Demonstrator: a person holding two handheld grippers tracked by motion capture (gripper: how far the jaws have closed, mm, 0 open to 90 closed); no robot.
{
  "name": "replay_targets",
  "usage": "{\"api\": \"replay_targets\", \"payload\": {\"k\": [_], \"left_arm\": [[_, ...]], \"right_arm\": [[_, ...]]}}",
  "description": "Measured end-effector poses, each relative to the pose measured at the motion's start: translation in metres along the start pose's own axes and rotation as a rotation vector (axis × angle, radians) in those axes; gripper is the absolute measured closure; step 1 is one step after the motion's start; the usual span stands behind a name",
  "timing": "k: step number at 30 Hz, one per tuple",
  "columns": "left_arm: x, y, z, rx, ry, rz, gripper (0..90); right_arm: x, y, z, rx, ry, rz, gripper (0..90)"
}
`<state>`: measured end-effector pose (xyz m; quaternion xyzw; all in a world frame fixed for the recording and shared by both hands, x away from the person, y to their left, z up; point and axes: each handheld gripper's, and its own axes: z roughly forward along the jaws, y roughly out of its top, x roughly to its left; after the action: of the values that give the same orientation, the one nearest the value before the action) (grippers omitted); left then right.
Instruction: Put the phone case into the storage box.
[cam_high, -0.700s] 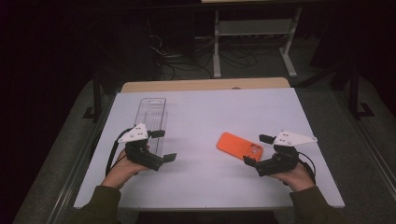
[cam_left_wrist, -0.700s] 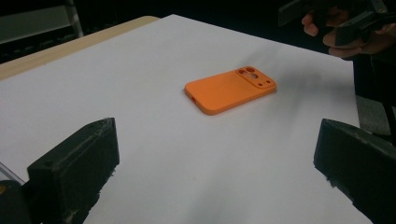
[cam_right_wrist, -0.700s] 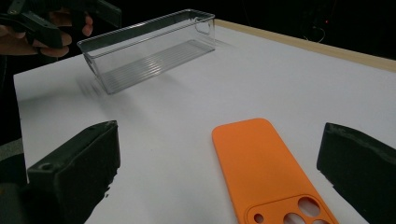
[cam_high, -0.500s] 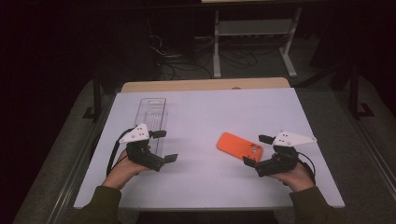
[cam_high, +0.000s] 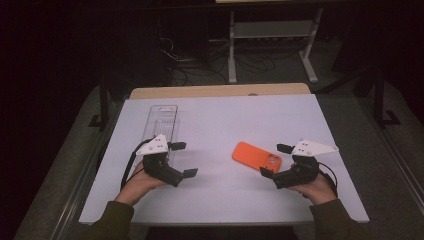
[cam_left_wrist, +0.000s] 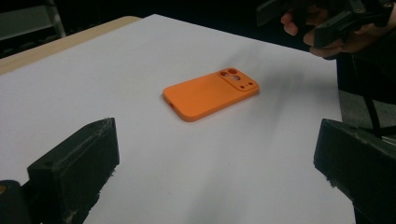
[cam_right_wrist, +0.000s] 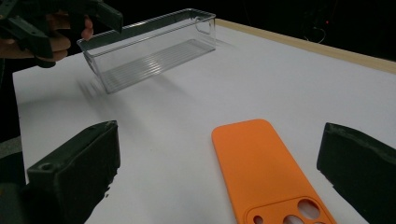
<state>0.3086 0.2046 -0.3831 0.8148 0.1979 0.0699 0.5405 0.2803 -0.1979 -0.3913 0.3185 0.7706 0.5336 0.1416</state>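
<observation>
1. The clear bin (cam_high: 161, 121) lay at the table's (cam_high: 225, 200) left side, lengthwise away from the person, with nothing in it.
2. Just near of it, the left gripper (cam_high: 181, 160) hung with jaws spread wide and nothing between them. Against the earlier high views it had barely shifted.
3. The orange phone case (cam_high: 256, 156) lay flat on the table between the two grippers, camera cut-out toward the right hand, well apart from the bin. It sat where it had been before.
4. The right gripper (cam_high: 276, 160) was just beside the case's right end, jaws likewise spread and bare, not touching it. It too had kept its place.
5. With nothing moved, the work looked unstarted: probably the case was to go into the bin, and the right gripper was best placed to take it.
</observation>
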Motion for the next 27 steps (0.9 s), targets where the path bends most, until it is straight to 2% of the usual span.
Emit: {"api": "replay_targets", "payload": {"k": [8, 10, 11, 12, 20, 27], "left_arm": [[-0.006, 0.0, 0.013, -0.003, -0.03, -0.003, 0.0], [-0.005, 0.0, 0.015, -0.002, -0.025, 0.011, 0.0], [-0.006, 0.0, 0.015, -0.019, -0.031, -0.003, 0.0], [-0.006, 0.0, 0.015, -0.024, -0.034, 0.0, 0.0], [-0.003, -0.005, 0.017, -0.026, -0.025, -0.006, 0.0], [-0.004, -0.009, 0.021, -0.006, -0.025, -0.008, 0.0]], "right_arm": [[-0.001, -0.001, 0.0, 0.008, -0.01, 0.0, 0.0], [-0.002, -0.001, 0.001, 0.01, -0.008, -0.001, 0.0], [-0.001, -0.001, 0.001, 0.017, -0.01, 0.001, 0.0], [-0.002, -0.001, 0.001, 0.022, -0.017, -0.003, 0.0], [-0.001, 0.0, 0.01, 0.043, -0.027, -0.008, 0.0], [-0.003, 0.002, 0.014, 0.059, -0.024, -0.017, 0.0]]}}
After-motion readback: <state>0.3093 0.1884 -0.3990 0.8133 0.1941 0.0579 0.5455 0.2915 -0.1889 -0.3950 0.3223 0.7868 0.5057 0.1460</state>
